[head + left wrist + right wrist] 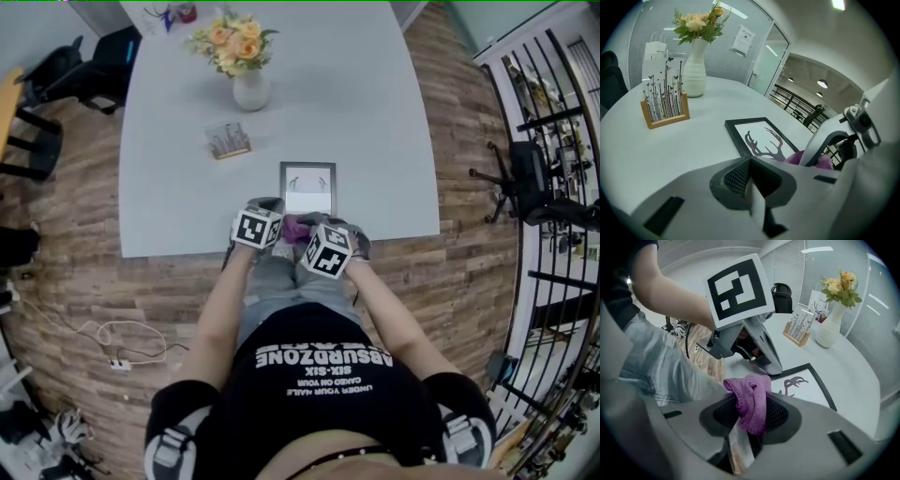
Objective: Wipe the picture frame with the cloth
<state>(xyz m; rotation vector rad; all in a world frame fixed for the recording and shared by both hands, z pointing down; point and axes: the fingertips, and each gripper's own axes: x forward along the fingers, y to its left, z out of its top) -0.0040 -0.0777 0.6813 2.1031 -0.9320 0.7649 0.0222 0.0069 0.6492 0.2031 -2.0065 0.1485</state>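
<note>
Spanning the room's middle: one grey table (375,141), its right half bare. Shirt (323,375) print reads ABSURDZONE. One frame (307,187) with an antler print lies flat by the near edge. Two grippers sit just before it: left gripper (751,161) jaws together, empty; right gripper (749,416) jaws clamped. One vase (251,91) and one card stand (228,140) stand beyond, well apart. One purple cloth (752,394), pinched in the right jaws.

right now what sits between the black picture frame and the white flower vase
Bare grey table; in the head view the small wooden card stand sits left of that line, not on it.
</note>
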